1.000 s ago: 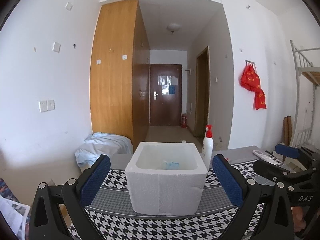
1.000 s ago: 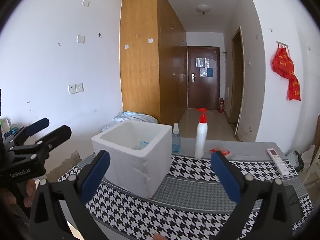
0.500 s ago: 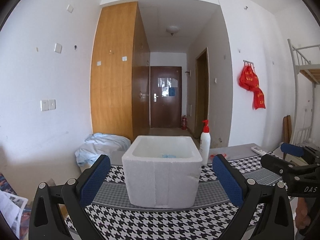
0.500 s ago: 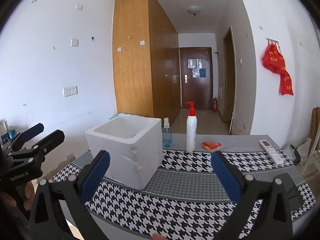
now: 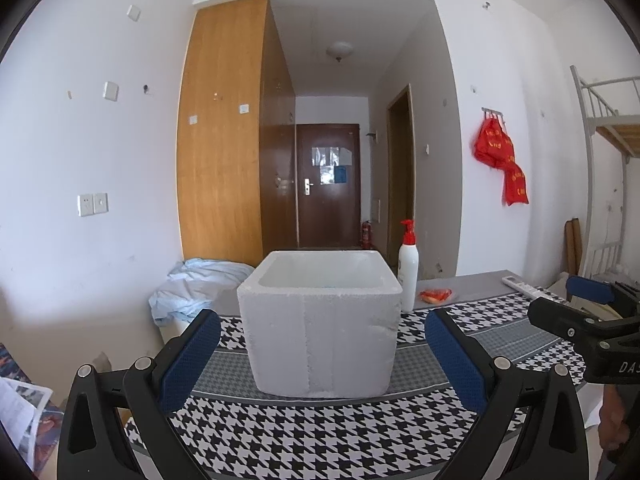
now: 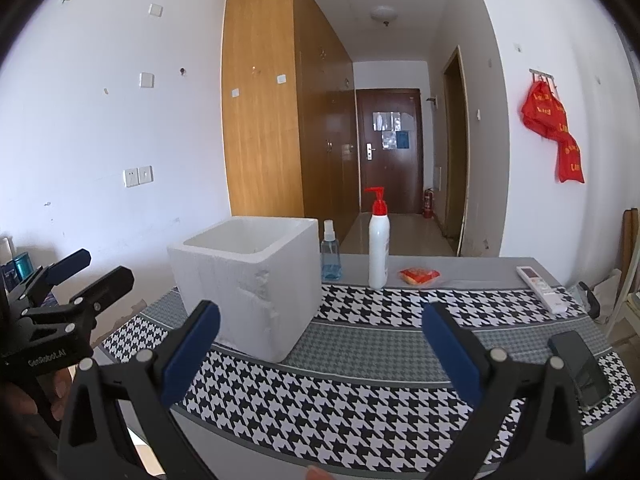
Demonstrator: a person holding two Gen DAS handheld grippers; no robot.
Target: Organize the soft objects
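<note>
While both tongs [image 5: 322,350] gape, foam box [image 5: 320,320] sits ahead

The foam box [image 5: 320,320] is white, the table cloth [image 5: 360,432] black-and-white houndstooth with grey bands, the fingers [image 5: 190,356] blue.

One foam box [image 6: 246,276], two bottles [image 6: 378,242], one remote [image 6: 540,283], one phone [image 6: 580,364].

A grey table [image 6: 460,266] carries a houndstooth cloth [image 6: 360,364], with a foam box [image 6: 248,280], spray bottle [image 6: 330,256], pump bottle [image 6: 378,248], red packet [image 6: 419,275], remote [image 6: 540,288] and phone [image 6: 580,364] on it.
</note>
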